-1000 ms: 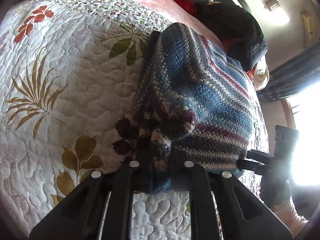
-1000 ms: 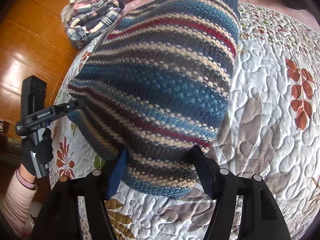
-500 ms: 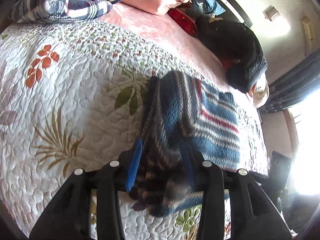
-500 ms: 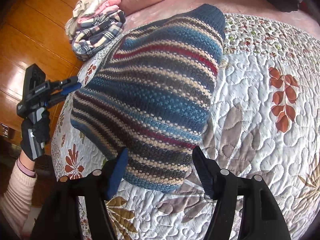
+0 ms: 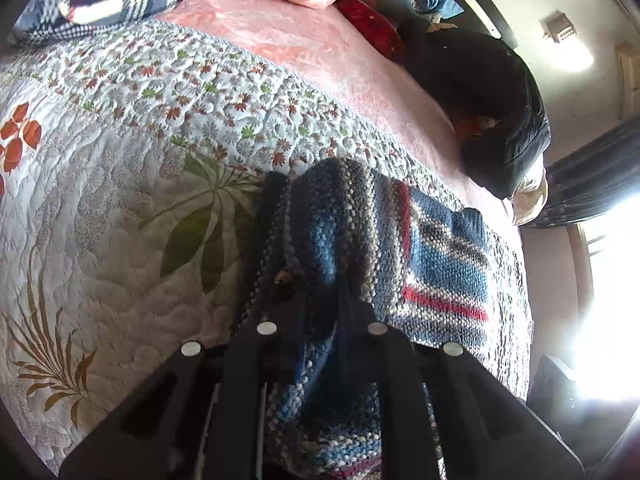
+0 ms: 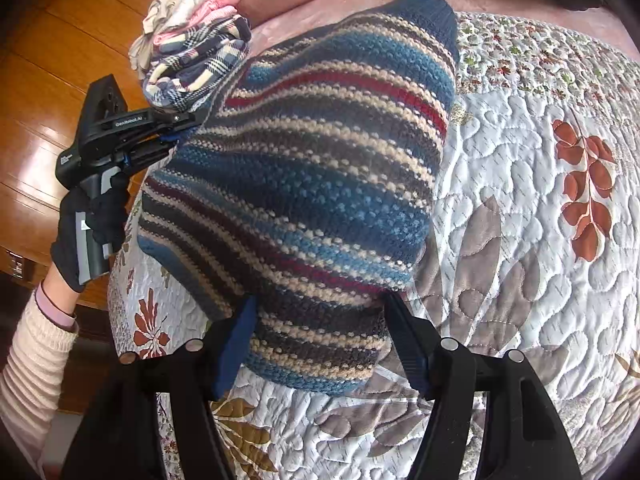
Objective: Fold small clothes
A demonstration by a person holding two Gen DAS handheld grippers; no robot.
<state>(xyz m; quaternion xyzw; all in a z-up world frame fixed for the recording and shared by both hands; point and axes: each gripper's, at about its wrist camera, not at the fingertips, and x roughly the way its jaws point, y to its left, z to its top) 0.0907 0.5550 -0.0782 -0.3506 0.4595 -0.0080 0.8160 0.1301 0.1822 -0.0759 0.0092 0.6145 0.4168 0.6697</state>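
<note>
While the sweater [image 6: 304, 168] now lies lower on the quilt [image 6: 540, 208] than a second ago, when it hung bunched close to both cameras, we judge the fold as laid and needing only release and smoothing. We see its long axis run from the near hem at our claws toward the pink bedding [image 5: 304, 36] at the head of the bed, with the dark ribbed edge pointing away. Half a second ago our left claw [image 5: 320, 320] stood spread; it is now pressed together on the near left corner. Our right claw [image 6: 320, 320] remains spread, its fingers flanking the near hem without pinching it.
</note>
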